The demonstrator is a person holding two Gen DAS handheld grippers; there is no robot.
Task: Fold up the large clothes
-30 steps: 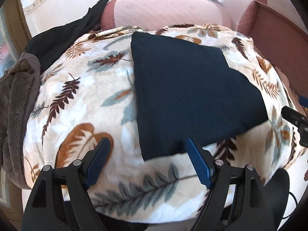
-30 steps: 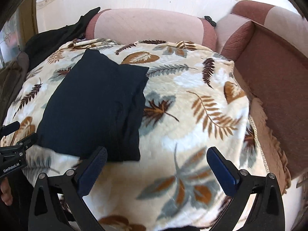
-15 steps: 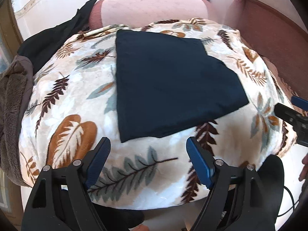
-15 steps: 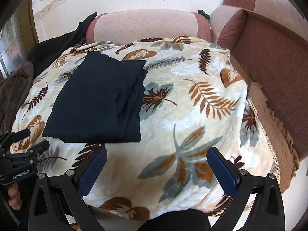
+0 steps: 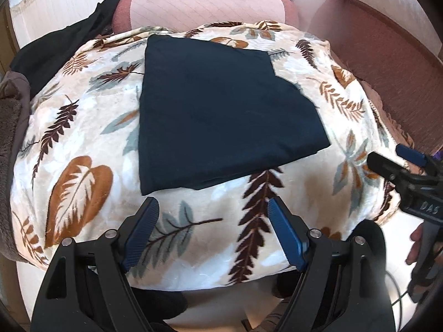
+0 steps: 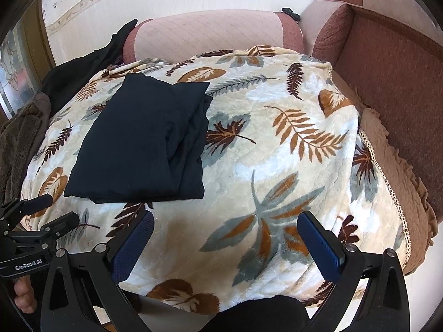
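My left hand-held gripper (image 5: pixel 213 215) hangs with its jaws spread wide and nothing between the blue pads, tilted down at the near edge of the leaf-print blanket (image 5: pixel 83 127). My right hand-held gripper (image 6: pixel 225 232) is just as wide and just as empty, poised over the blanket's front drape further to the right. From the left camera I can see the right gripper's black body at the far right edge, with a few fingers (image 5: pixel 415 246) wrapped on its handle; from the right camera the left gripper shows at the lower left edge.

Just beyond the left gripper's pads lies the folded dark navy garment (image 5: pixel 218 116), flat on the blanket, its near edge close to the pads but not touched by them. In the right view the garment (image 6: pixel 144 144) sits left of centre, and layered fold edges show along its right side.

The blanket covers a seat of a pink and maroon sofa (image 6: pixel 387 88). A black cloth (image 5: pixel 63 44) is draped at the back left, and a brown fleecy fabric (image 5: pixel 11 127) lies along the left side.
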